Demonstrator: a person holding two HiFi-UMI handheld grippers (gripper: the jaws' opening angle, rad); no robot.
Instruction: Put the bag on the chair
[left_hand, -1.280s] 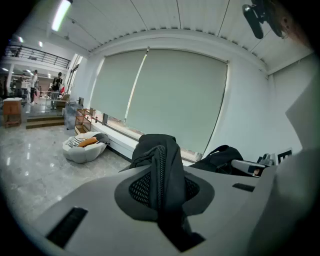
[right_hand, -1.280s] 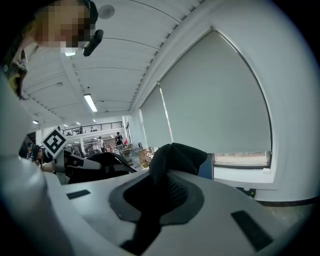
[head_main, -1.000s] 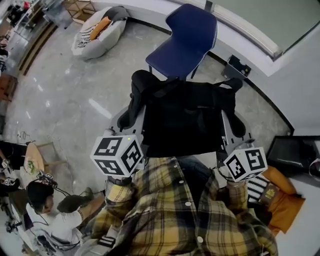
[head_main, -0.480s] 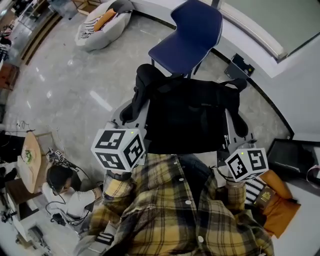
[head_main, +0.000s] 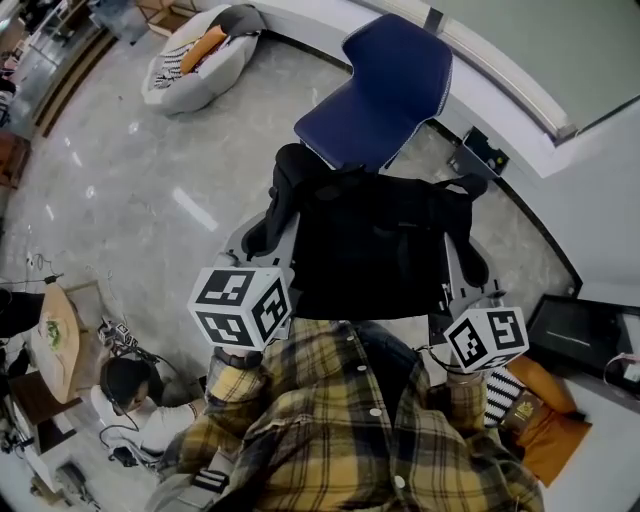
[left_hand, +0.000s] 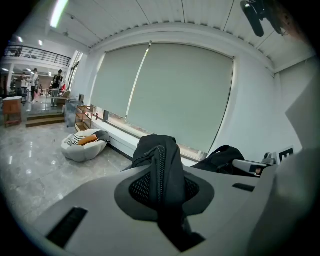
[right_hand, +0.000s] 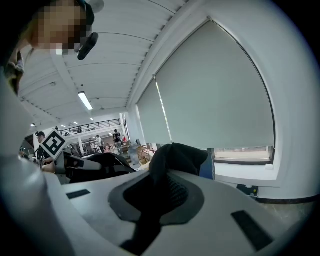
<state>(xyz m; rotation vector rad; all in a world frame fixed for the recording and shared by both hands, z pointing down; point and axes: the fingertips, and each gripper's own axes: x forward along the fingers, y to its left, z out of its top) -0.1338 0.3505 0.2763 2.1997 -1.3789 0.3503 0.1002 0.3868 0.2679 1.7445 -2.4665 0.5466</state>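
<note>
A black bag (head_main: 375, 245) hangs between my two grippers in the head view, just in front of the blue chair (head_main: 385, 90), whose seat is bare. The bag's top edge overlaps the seat's front edge in this view. My left gripper (head_main: 262, 232) is shut on the bag's padded strap (left_hand: 160, 165) at its left side. On the bag's right side, the right gripper (head_main: 470, 262) is shut on the other strap (right_hand: 172, 162). A sliver of the chair (right_hand: 206, 167) shows behind that strap in the right gripper view.
A white cushion seat (head_main: 195, 55) lies on the floor at the far left. A small black box (head_main: 478, 150) sits by the wall right of the chair. A dark tray (head_main: 580, 335) and an orange bag (head_main: 545, 430) lie at the right. A person (head_main: 130, 400) sits at the lower left.
Both grippers have carried the bag a little forward toward the chair, and it now meets the seat's front edge in view. Both grips are unchanged.
</note>
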